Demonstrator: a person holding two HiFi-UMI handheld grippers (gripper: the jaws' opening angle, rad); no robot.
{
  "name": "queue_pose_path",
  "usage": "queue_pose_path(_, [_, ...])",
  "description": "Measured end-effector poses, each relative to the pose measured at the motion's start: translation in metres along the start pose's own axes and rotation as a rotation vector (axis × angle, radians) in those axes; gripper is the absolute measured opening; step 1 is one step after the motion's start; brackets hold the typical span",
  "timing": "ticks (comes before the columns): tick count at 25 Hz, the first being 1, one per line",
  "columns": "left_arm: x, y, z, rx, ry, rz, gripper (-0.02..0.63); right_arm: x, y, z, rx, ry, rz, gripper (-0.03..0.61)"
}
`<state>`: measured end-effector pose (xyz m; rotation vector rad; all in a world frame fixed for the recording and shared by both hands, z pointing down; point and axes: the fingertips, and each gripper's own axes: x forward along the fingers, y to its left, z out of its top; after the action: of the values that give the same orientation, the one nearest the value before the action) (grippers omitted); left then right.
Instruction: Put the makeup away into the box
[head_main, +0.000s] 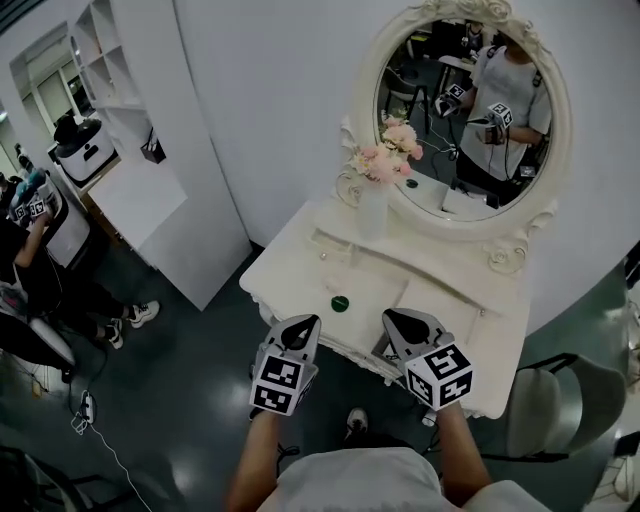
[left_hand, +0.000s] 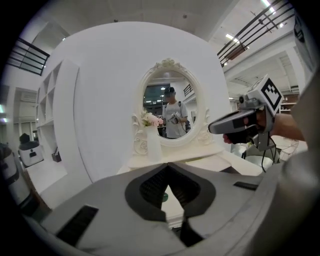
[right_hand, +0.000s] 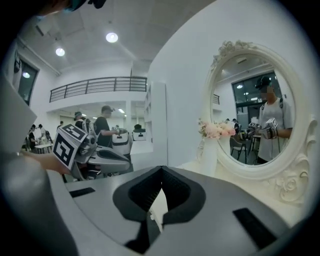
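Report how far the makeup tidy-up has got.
Nothing looks done: a small green round item lies on the vanity table. Nothing in hand: left gripper and right gripper are shut, empty. All the putting away remains; I cannot make out a box.

3 views toward mirror (head above)

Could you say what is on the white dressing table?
A white vase of pink flowers stands beside the oval mirror; a round green item lies near the front. The left tool and right tool hide part of the white table's edge.
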<state>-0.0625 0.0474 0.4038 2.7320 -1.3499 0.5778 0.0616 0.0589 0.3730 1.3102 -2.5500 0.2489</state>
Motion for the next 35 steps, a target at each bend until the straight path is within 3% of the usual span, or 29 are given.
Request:
queue_pose_path(12, [0.058, 0.035, -0.009, -0.054, 0.056, 0.09, -0.001, 0.074, -0.046, -0.017, -0.068, 0.109, 0.079, 0.002])
queue_pose_path(17, [0.069, 0.047, -0.017, -0.083, 0.081, 0.099, -0.002, 0.098, -0.046, -0.016, 0.025, 0.096, 0.15, 0.002])
queue_pose_path(21, [0.081, 0.063, -0.031, -0.099, 0.093, 0.1, -0.002, 0.122, -0.043, -0.032, 0.02, 0.163, 0.17, 0.002])
queue_pose_path(28, [0.112, 0.107, -0.045, -0.121, 0.104, 0.045, -0.003, 0.176, -0.05, -0.056, -0.108, 0.319, 0.098, 0.002])
queue_pose_path(35, [0.15, 0.133, -0.064, -0.121, 0.16, -0.067, -0.002, 0.224, -0.061, -0.084, -0.073, 0.438, 0.048, 0.006])
